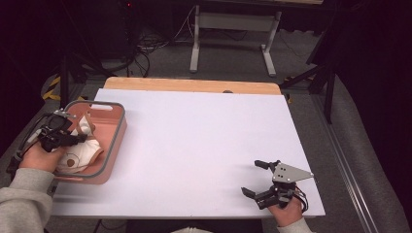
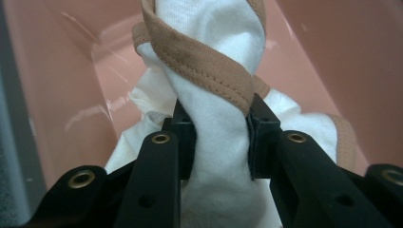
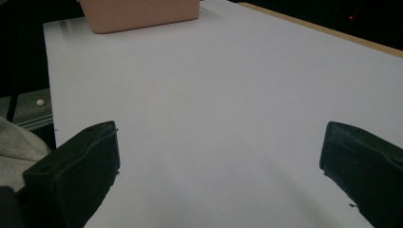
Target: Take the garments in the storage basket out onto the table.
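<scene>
1. The left gripper (image 2: 216, 142) is down inside the pink bin (image 1: 118, 128) at the left edge of the table (image 1: 204, 145) - its jaws are clamped on a bunched-up fold of the white cloth (image 2: 214, 156).
2. The cloth sits squeezed right between the two pads (image 2: 184, 137), with its tan trim (image 2: 204, 71) twisting across just above them.
3. The rest of the cloth lies heaped on the bin's floor, below and behind the jaws.
4. The right gripper (image 1: 258, 178) hangs over the near right corner of the table - jaws wide apart, only bare white tabletop between them.
5. From the right gripper view the bin is well away, at the far end of the table.
</scene>
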{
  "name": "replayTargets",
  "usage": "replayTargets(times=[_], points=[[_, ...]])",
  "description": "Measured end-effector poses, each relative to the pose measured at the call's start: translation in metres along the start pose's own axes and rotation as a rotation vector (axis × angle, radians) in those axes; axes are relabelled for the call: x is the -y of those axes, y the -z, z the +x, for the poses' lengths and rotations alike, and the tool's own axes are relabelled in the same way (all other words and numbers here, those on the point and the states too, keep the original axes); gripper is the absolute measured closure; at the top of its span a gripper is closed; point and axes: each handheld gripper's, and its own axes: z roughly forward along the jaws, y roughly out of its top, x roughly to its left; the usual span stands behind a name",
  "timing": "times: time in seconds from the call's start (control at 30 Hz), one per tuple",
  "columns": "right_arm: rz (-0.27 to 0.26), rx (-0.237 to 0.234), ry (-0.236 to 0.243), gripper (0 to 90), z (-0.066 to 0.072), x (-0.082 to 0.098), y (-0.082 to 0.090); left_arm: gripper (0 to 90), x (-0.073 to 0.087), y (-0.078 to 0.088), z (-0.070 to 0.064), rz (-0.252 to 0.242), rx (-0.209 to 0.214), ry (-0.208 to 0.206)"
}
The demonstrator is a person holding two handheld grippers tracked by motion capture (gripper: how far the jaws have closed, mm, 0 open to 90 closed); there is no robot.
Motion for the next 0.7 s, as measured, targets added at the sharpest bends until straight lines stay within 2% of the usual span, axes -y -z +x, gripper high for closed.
replayTargets(times=[0.2,0.3,0.43,0.57,0.7], points=[[-0.002,0.001,0.000,0.4,0.000,0.000,0.000,71.8,0.000,0.013,-0.001,-0.084,-0.022,-0.003],[-0.002,0.000,0.001,0.4,0.000,0.000,0.000,71.8,0.001,0.021,-0.001,-0.135,-0.018,0.002],[-0.003,-0.001,0.001,0.4,0.000,0.000,0.000,71.9,0.003,0.030,0.000,-0.196,-0.006,0.016],[-0.003,-0.002,0.001,0.4,0.000,0.000,0.000,71.9,0.006,0.041,0.000,-0.284,0.013,0.027],[-0.004,-0.003,0.001,0.4,0.000,0.000,0.000,72.0,0.007,0.049,0.001,-0.350,0.034,0.039]])
